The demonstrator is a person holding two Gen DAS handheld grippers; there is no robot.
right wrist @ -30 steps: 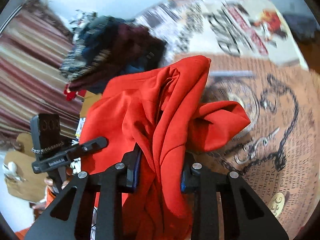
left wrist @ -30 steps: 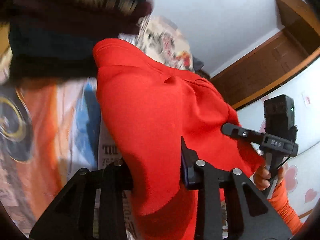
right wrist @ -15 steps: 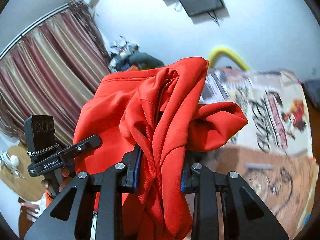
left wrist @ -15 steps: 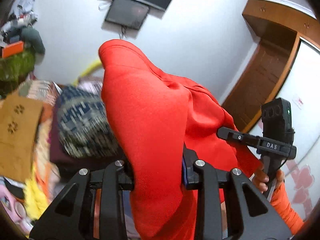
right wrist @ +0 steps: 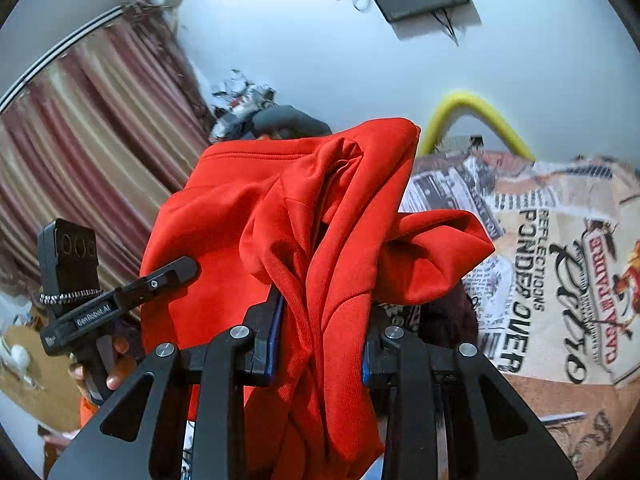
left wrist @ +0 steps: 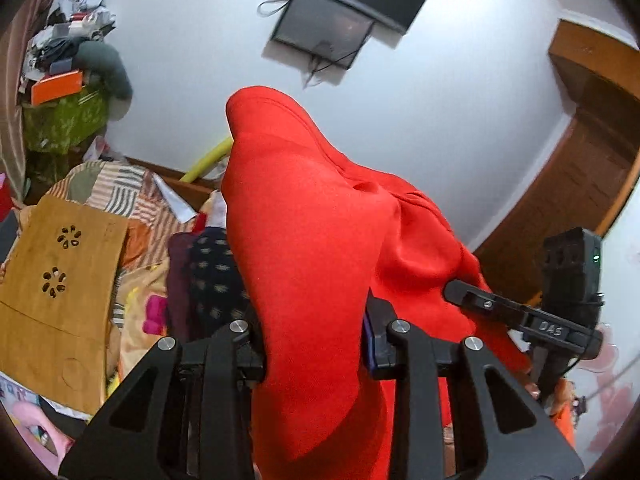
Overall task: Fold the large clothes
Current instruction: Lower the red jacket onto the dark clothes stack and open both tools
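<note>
Red fabric fills the middle of both wrist views: a large red garment (left wrist: 320, 248) held up off the bed, bunched and creased, with a stitched hem visible along its upper edge in the right wrist view. Left gripper (left wrist: 316, 344) is clamped on a thick fold of the cloth; the fabric passes between its two black fingers and hangs below them. Right gripper (right wrist: 322, 340) likewise pinches a gathered wad of the same garment, blue pad edges pressed against the cloth on both sides. Each camera sees the other tool: right one at the right edge of the left view, left one at the left edge of the right view, with a hand (right wrist: 108, 368) wrapped round its handle and an orange sleeve (right wrist: 90, 408) below. Garment spans between the two tools, slack, one lobe flopping out to the right in the right wrist view. Behind it: white wall with a dark wall-mounted screen (left wrist: 324, 24), a yellow curved tube (right wrist: 468, 116), striped curtains (right wrist: 92, 152), a wooden door (left wrist: 576, 200). Below: bedspread with newspaper-style print (right wrist: 540, 264), a dark patterned pile of clothes (left wrist: 212, 276) just beside the garment, a wooden lap tray with flower cut-outs (left wrist: 56, 292) to the left, cluttered shelf (left wrist: 64, 80) beyond.
</note>
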